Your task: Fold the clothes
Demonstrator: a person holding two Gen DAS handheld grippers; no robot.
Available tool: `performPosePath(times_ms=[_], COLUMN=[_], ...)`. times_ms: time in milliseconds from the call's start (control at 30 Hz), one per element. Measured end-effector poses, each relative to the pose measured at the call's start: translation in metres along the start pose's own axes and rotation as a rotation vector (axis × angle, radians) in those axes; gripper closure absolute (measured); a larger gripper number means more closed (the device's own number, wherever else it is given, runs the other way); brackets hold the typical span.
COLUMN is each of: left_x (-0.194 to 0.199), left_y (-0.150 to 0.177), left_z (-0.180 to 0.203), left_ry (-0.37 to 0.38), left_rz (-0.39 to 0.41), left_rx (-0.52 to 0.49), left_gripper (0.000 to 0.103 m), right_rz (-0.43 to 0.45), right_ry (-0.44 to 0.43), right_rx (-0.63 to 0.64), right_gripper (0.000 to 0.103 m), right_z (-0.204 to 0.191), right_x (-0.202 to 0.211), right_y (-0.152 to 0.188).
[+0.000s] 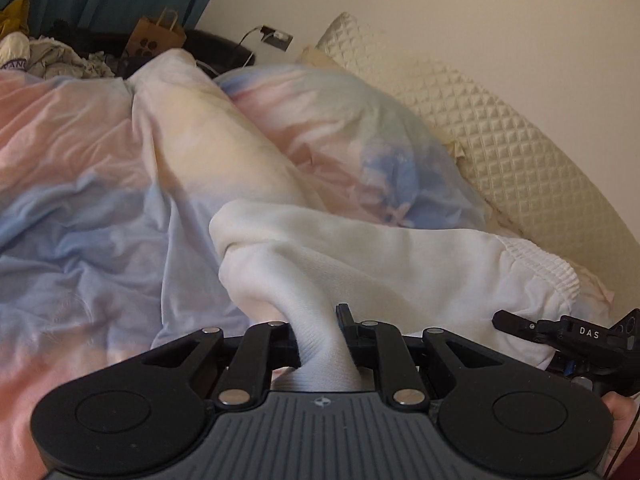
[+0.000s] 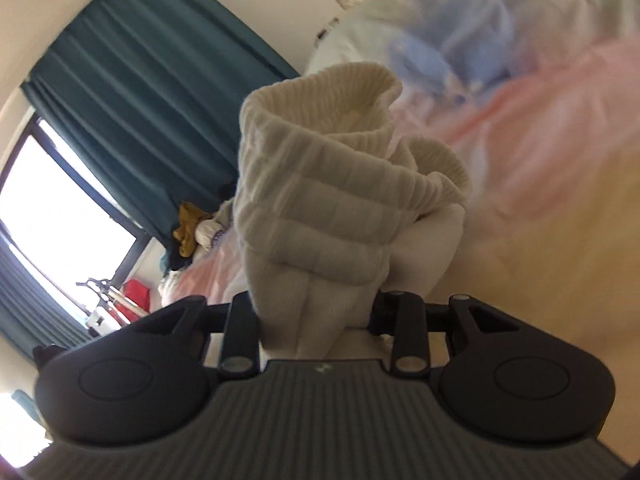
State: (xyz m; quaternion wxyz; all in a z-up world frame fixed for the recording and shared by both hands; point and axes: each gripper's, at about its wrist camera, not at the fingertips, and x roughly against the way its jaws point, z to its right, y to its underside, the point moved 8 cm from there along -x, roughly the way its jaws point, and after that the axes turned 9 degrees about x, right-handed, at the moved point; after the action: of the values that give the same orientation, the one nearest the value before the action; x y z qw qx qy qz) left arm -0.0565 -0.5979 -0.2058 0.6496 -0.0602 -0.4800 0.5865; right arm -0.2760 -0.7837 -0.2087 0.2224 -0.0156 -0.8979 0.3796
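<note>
Both hand-held grippers, left [image 1: 318, 344] and right [image 2: 316, 312], clench our soft, light, probably fleece garment [image 1: 380, 256] over the bed [image 1: 80, 220]; its ribbed cuff [image 2: 320, 152] holds best.

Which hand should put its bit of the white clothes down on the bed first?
Probably the left. The left hand-held gripper pinches the white garment low over the pastel bedding, with cloth already draped there. The right hand-held gripper clamps a bunched ribbed cuff standing up above its fingers.
</note>
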Motion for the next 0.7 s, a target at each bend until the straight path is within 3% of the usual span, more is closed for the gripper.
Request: performPosePath(times_ms=[67, 167, 367, 533, 600, 700], left_x=[-0.016, -0.030, -0.027, 0.010, 0.033, 0.067], left_y=[0.014, 0.027, 0.025, 0.025, 0.026, 0.025], left_z=[-0.015, -0.035, -0.040, -0.029, -0.020, -0.003], left_ry=[-0.014, -0.025, -0.016, -0.053, -0.071, -0.071], left_rz=[-0.036, -0.072, -0.076, -0.058, -0.042, -0.008], left_rx=[-0.010, -0.002, 0.017, -0.035, -0.071, -0.107], left_gripper=[0.087, 0.081, 0.076, 0.069, 0.058, 0.051], right_rz=[-0.034, -0.015, -0.022, -0.039, -0.034, -0.016], right_ry=[0.052, 0.059, 0.126, 0.212, 0.279, 0.348], right_rx=[-0.016, -0.062, -0.076, -0.082, -0.080, -0.029], right_gripper=[0.067, 0.065, 0.059, 0.052, 0.050, 0.050], right_z=[0.022, 0.041, 0.040, 0.030, 0.026, 0.010], right_x=[-0.011, -0.016, -0.014, 0.009, 0.023, 0.046], right_y=[0.030, 0.051, 0.052, 0.045, 0.043, 0.039])
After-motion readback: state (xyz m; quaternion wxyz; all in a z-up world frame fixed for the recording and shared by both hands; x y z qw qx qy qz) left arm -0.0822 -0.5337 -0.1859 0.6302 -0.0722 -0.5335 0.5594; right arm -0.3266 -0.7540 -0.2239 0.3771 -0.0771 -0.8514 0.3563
